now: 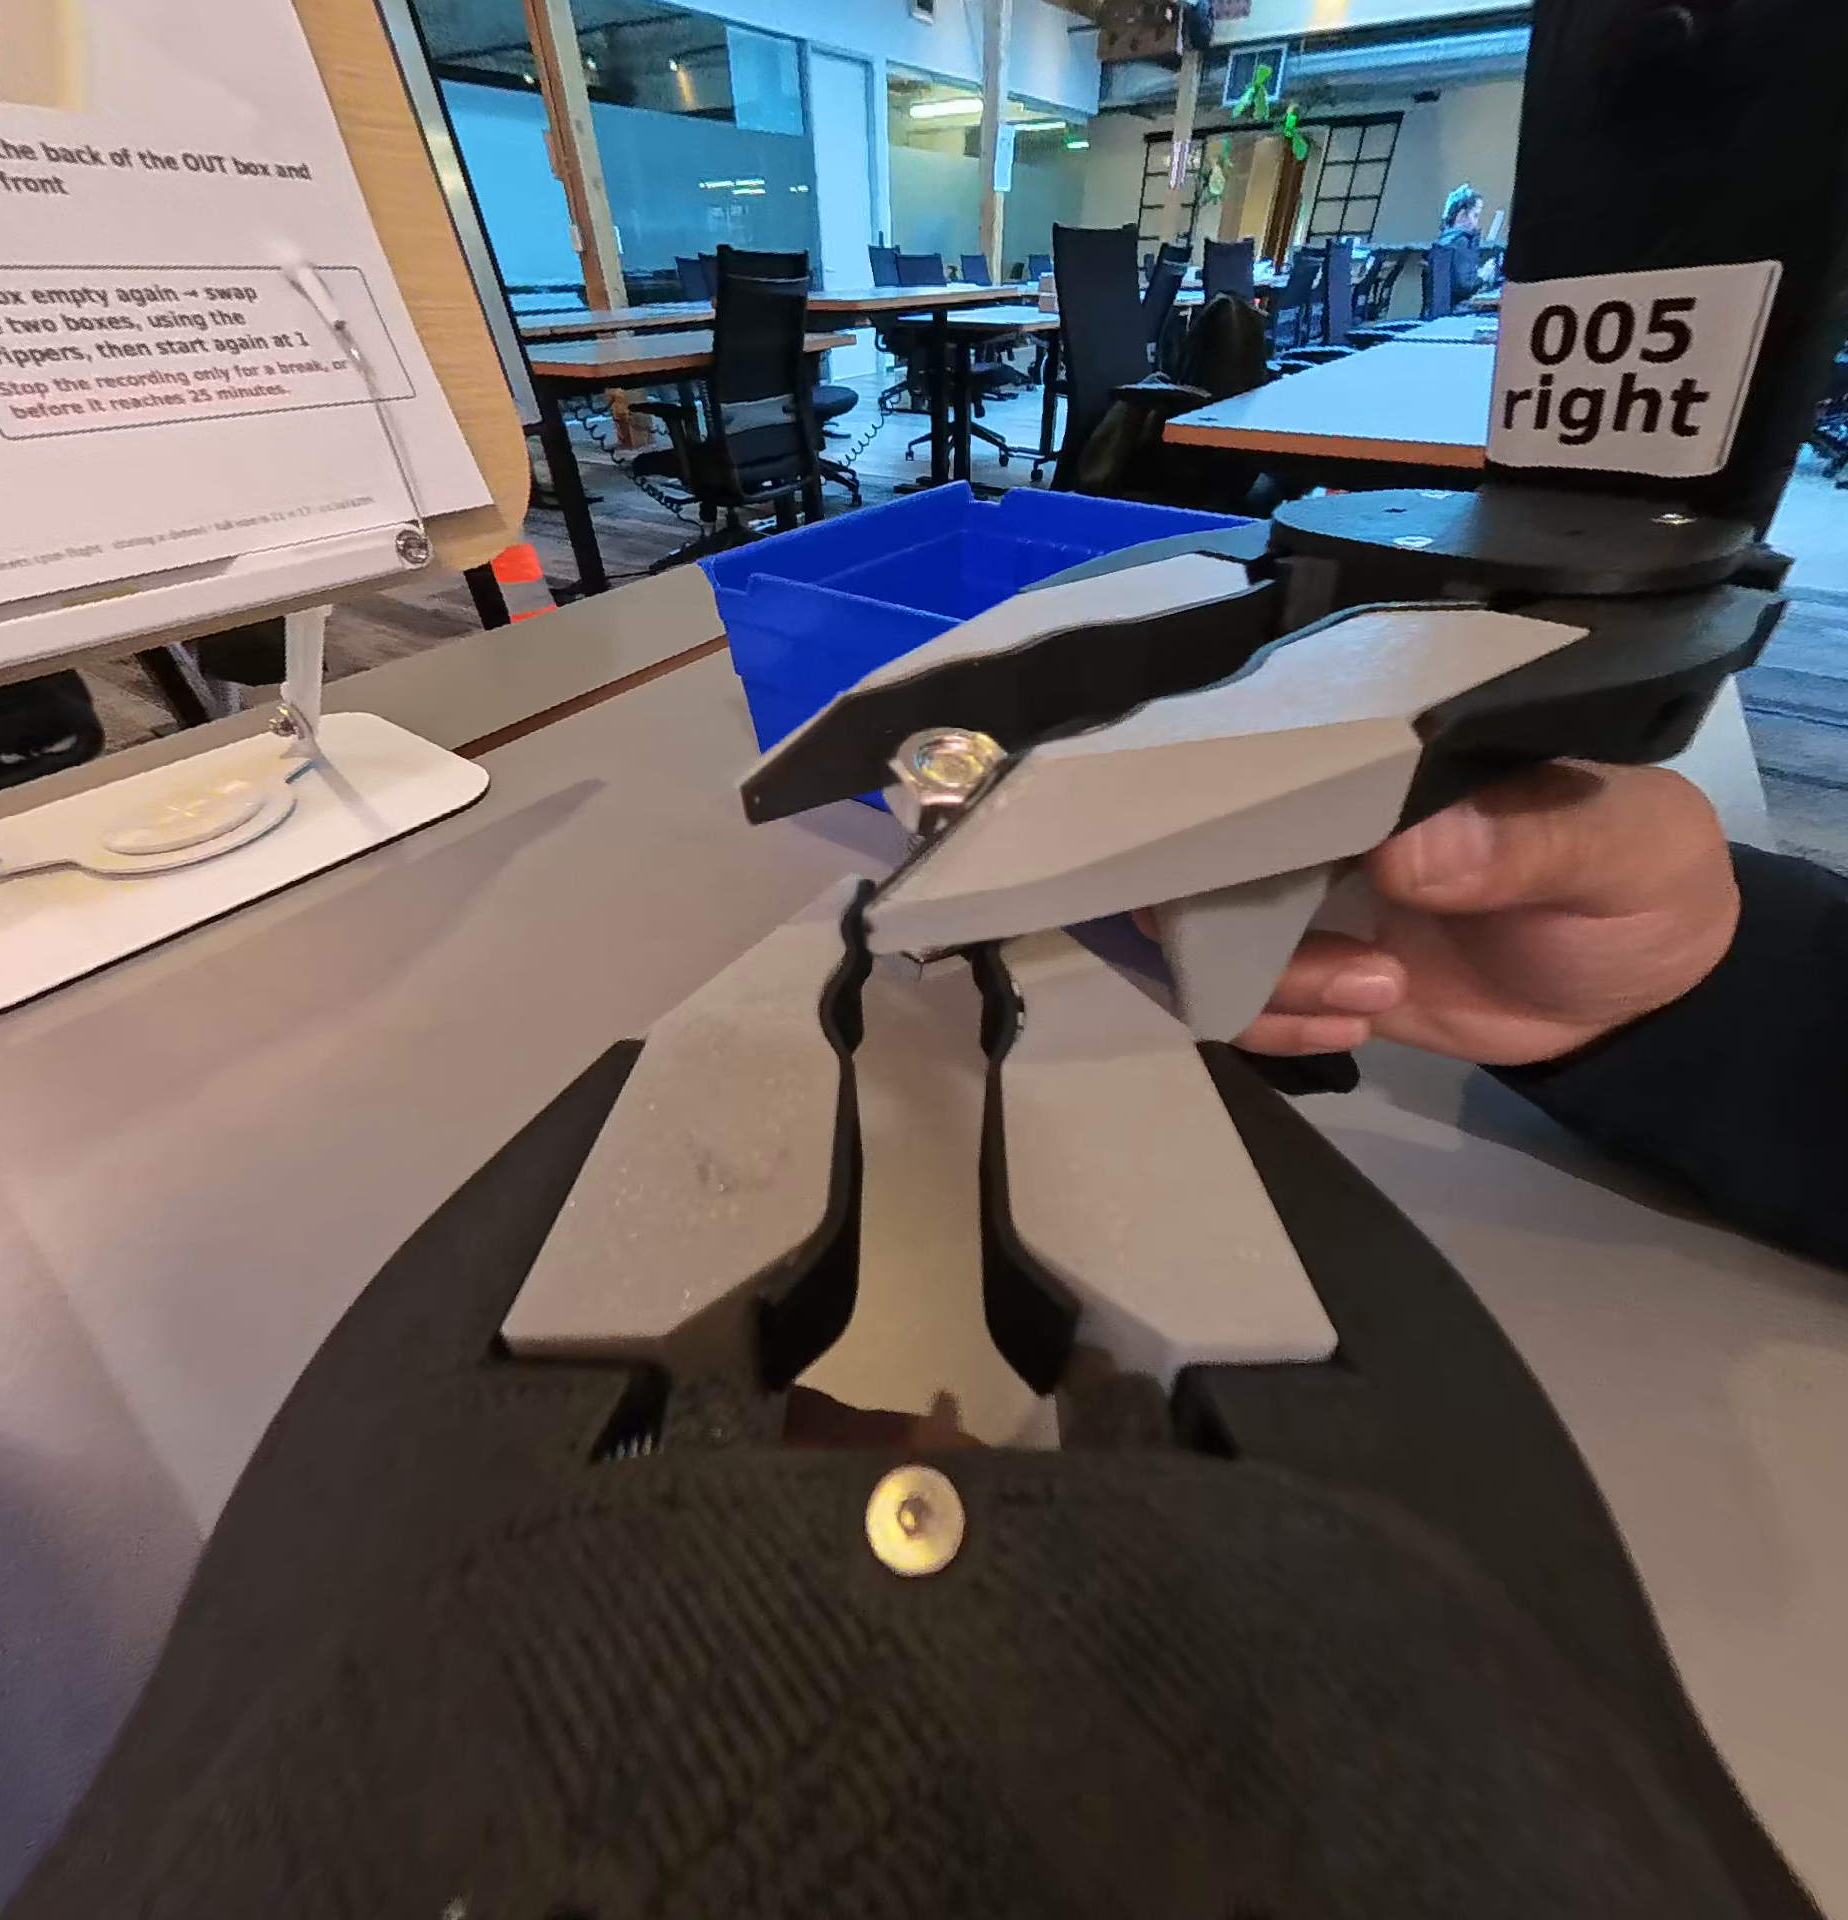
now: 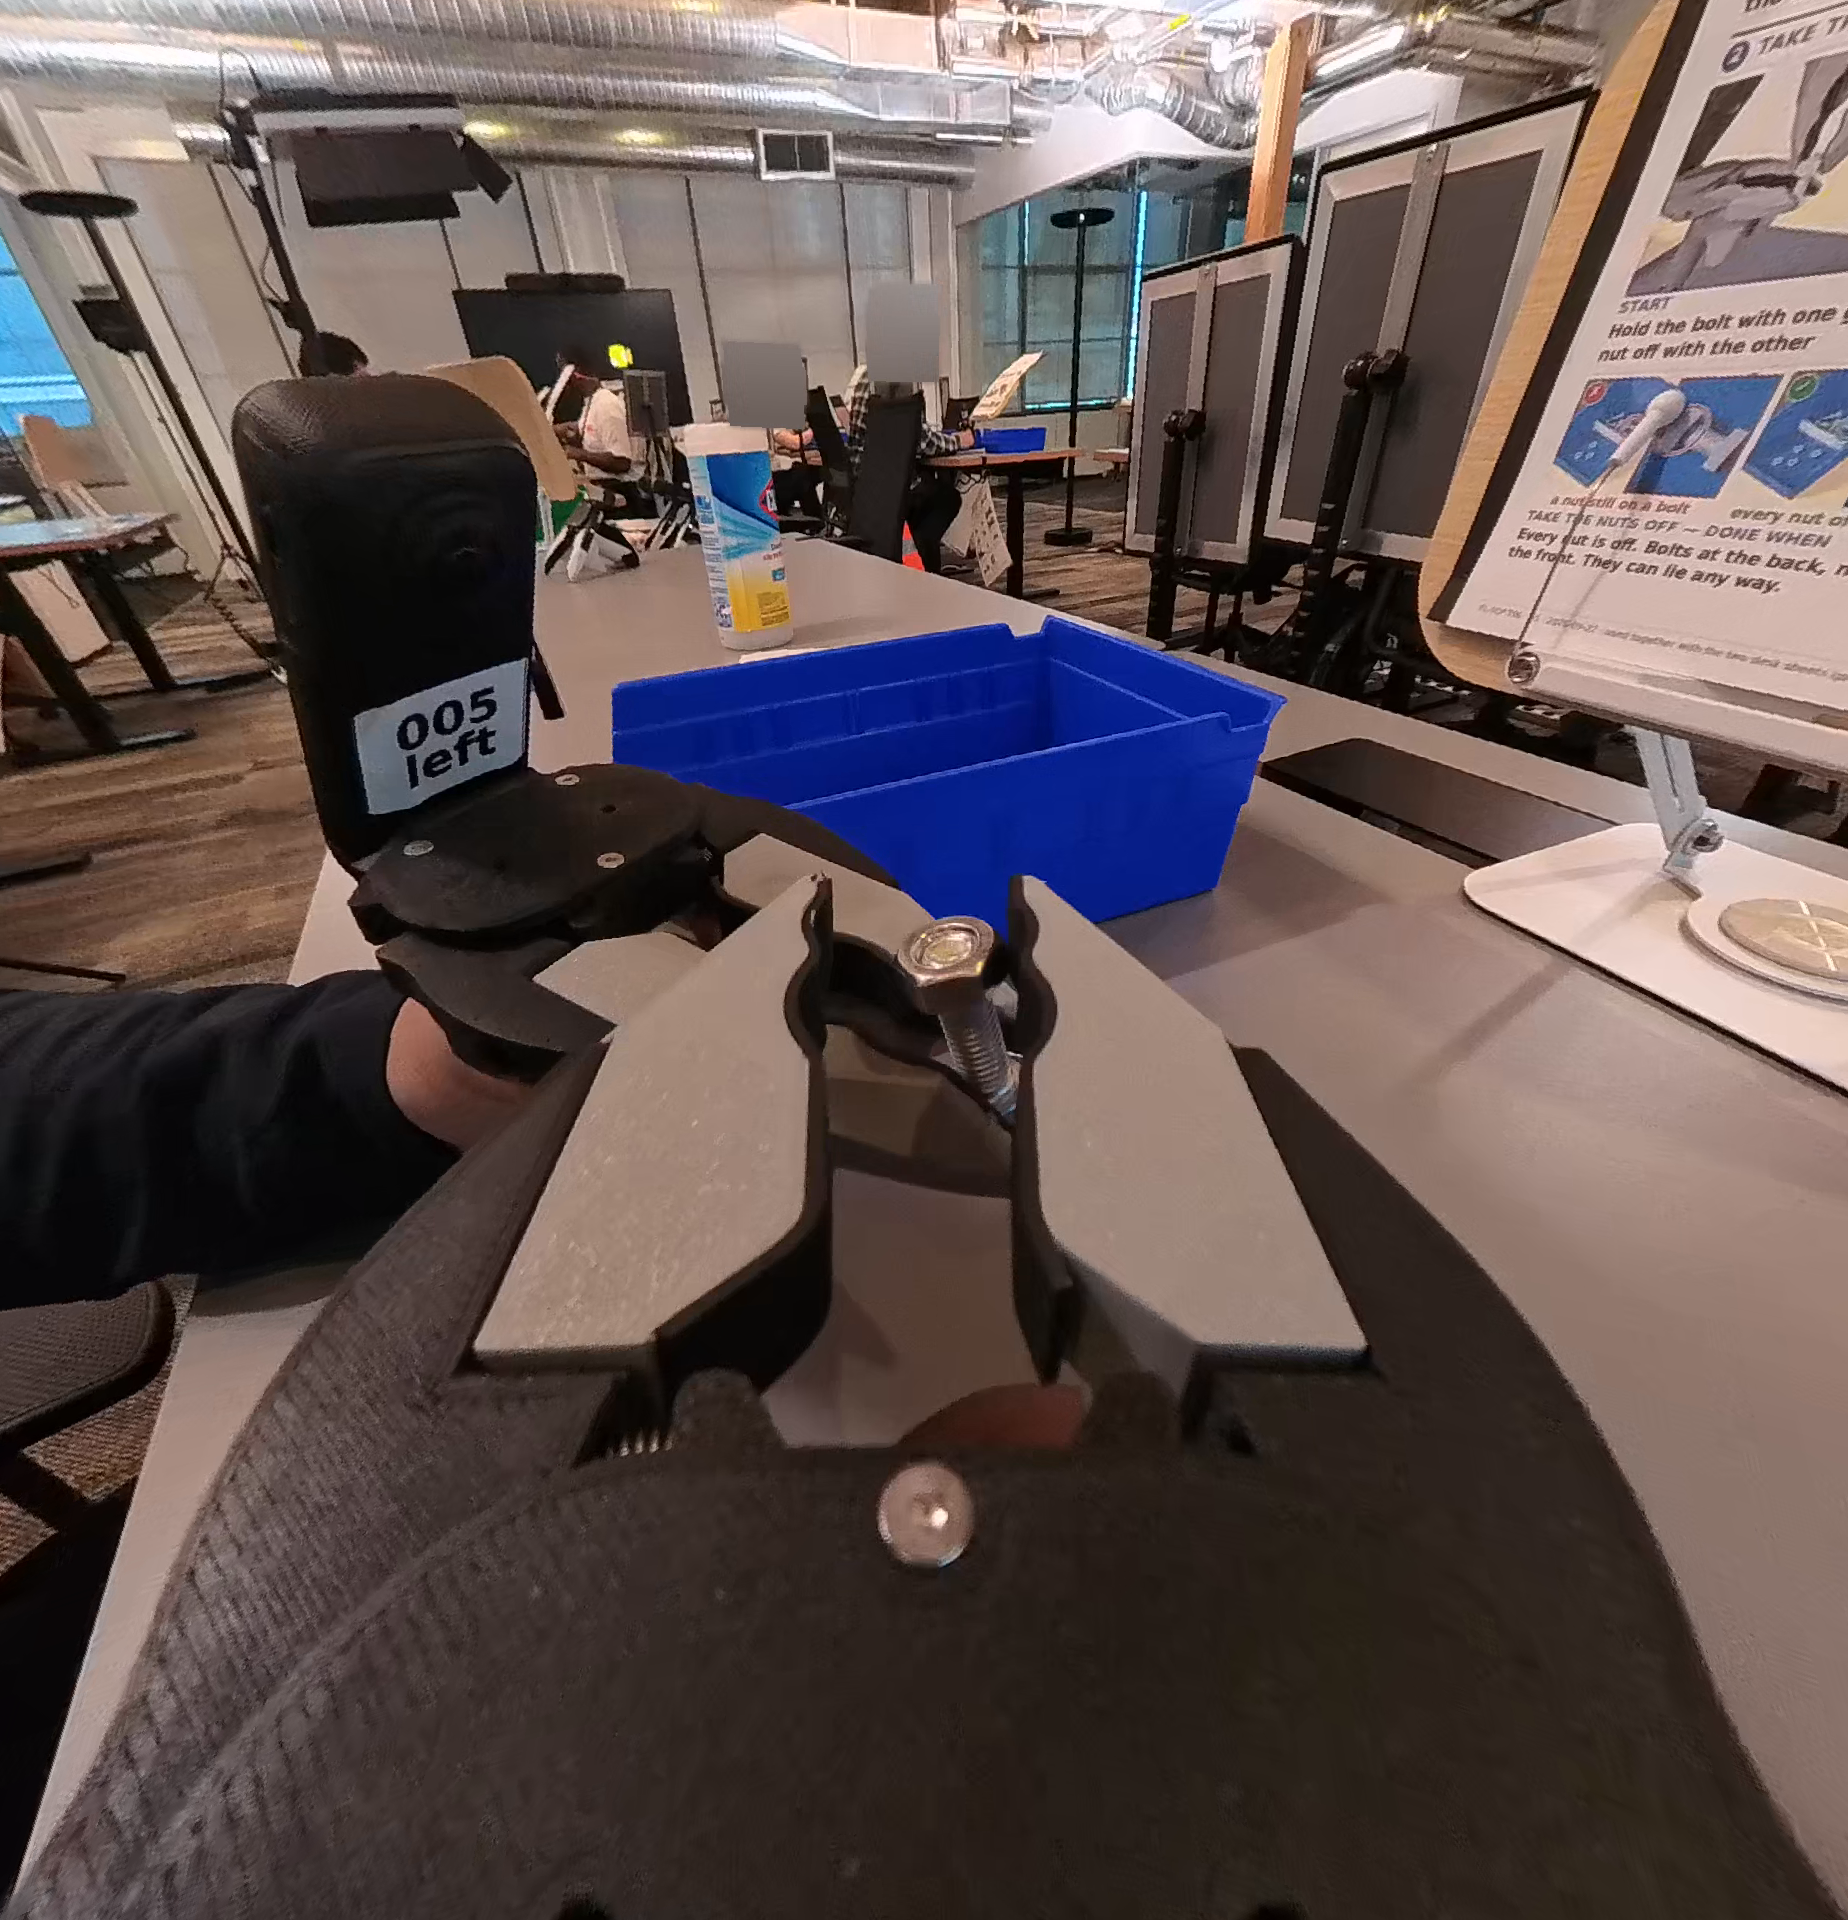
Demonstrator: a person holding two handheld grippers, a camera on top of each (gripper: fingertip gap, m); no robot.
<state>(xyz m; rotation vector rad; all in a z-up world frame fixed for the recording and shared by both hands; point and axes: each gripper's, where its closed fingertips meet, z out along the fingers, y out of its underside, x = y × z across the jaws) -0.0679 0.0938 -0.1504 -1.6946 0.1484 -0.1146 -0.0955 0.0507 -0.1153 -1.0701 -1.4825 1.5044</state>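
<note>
bolt (image 2: 959,1013): silver hex-head, sitting between my two grippers above the grey table (image 2: 1419,1091)
right gripper (image 2: 915,935): fingers spread apart, bolt leaning on the right one
left gripper (image 1: 904,935): tips hidden beneath, can't tell its grip
blue bin (image 2: 1003,790): just behind

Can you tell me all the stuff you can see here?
table: one, grey, under everything
bin: one, blue, on table
bolt: one, silver, tilted, before bin
sign stand: one, white, holding printed sheet, on table
wipes canister: one, white and yellow, on table beyond bin
chairs: several, black, background desks
right gripper: one, grey-black, jaws apart around bolt
left gripper: one, grey-black, tips hidden beneath right gripper
hands: two, dark sleeves, one per gripper
</note>
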